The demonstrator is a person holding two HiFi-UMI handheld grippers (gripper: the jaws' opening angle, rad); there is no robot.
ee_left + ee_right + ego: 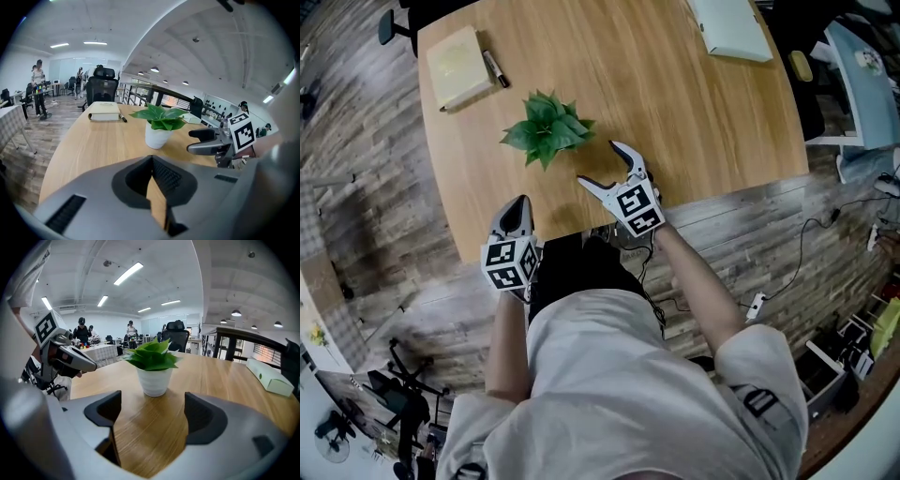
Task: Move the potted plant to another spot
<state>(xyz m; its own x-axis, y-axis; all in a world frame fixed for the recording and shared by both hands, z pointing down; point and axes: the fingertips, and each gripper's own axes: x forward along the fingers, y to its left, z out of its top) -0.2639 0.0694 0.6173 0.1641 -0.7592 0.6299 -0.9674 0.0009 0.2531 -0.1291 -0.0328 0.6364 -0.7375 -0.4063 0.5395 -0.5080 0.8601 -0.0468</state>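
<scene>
Standing upright in its white pot, the potted plant (547, 129) occupies the left-central part of the wooden surface (703, 122), with bare wood all round it and nothing touching it. The right gripper (598, 162) hovers just beside it on the near right, fingers spread wide and empty. In the right gripper view the pot lies centred ahead of the gap, an alignment that probably lets the fingers straddle the pot below the leaves. The left gripper (518, 208) hangs at the near edge of the surface, well clear of the plant, its fingers pressed together on nothing. It appears to be held aside so that one gripper alone makes the grasp. Farther out, a pale notebook (459, 66) with a pen (495, 68) lies at the far left corner and a flat pale box (731, 28) at the far right. The open wood between them offers likely new spots. The grasp is judged not yet made.
</scene>
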